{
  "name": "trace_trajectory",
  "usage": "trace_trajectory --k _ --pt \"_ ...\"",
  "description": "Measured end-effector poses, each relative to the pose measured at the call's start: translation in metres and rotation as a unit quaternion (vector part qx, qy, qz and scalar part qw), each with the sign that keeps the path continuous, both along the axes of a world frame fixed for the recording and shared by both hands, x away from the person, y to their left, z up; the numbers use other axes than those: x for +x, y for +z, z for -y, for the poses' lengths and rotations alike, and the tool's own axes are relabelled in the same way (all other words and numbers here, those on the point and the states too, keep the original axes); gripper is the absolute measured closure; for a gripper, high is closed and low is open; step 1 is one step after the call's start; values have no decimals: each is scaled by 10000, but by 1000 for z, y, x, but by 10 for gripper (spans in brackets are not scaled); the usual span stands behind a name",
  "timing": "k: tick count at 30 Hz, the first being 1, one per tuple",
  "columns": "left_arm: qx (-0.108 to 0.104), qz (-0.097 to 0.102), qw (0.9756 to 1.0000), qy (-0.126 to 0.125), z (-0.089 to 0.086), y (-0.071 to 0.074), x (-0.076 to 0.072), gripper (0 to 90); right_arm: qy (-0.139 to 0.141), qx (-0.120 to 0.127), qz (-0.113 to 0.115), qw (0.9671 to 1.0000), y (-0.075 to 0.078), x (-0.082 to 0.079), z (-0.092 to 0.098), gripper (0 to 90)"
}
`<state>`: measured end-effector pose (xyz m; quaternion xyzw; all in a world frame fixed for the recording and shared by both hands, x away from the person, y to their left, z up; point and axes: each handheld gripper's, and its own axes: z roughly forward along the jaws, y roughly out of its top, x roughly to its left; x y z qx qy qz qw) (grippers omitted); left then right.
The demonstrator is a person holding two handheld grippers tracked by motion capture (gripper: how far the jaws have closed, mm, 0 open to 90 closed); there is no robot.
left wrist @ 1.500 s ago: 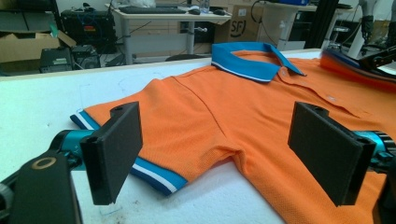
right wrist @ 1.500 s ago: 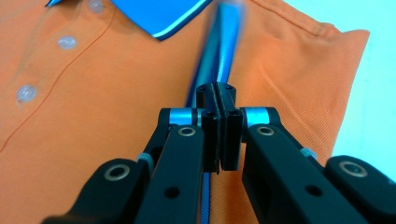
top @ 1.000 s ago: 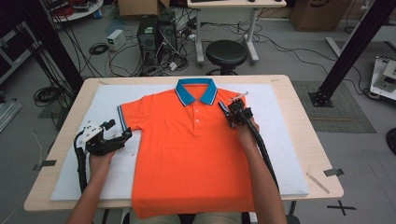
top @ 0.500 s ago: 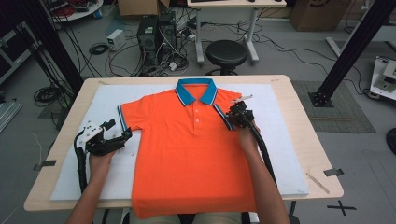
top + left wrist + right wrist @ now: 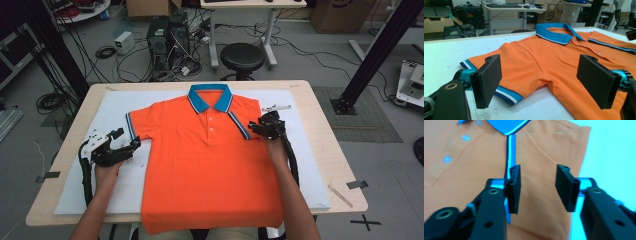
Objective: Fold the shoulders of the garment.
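- Orange knit fabric covers most of the white padded surface [image 5: 310, 150]: a short-sleeved orange polo shirt with a blue collar and blue-and-white trim [image 5: 210, 160] lies front up, collar toward the far edge, hem hanging slightly over the near edge.
- The shirt's right-hand sleeve is already folded in over the body, its blue trim lying as a slanted stripe beside the placket; the left-hand sleeve [image 5: 496, 72] is spread flat on the foam.
- The right gripper [image 5: 256, 127] has moved over the last second: it has drifted down from near the collar and shoulder to the folded sleeve's outer edge. Its jaws stand apart with nothing between them, poised over orange cloth next to the blue stripe [image 5: 510, 157].
- The left gripper [image 5: 131, 145] has barely shifted. It rests just beside the spread sleeve's blue cuff, jaws wide apart and empty, aimed across the sleeve toward the collar [image 5: 559, 31].
- Judging from this, one side of a fold appears done, and the left sleeve looks like the likely next grab.
- A thin white tool [image 5: 276, 107] lies on the foam beyond the right gripper, clear of the shirt.
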<state>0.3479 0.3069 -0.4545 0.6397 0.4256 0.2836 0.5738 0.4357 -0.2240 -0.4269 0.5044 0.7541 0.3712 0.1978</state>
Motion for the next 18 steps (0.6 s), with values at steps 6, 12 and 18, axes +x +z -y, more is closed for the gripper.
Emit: trace_trajectory --k 6,12,18 --pt "54 21 10000 -79 -6 15 8 201 117 182 90 9997 -3 -23 28 258" --pt "167 -127 9994 -257 -5 27 28 183 98 100 300 9995 -4 -44 44 207" --pt "354 -296 9984 -336 -1 37 44 182 175 127 370 9991 -8 -59 52 207"
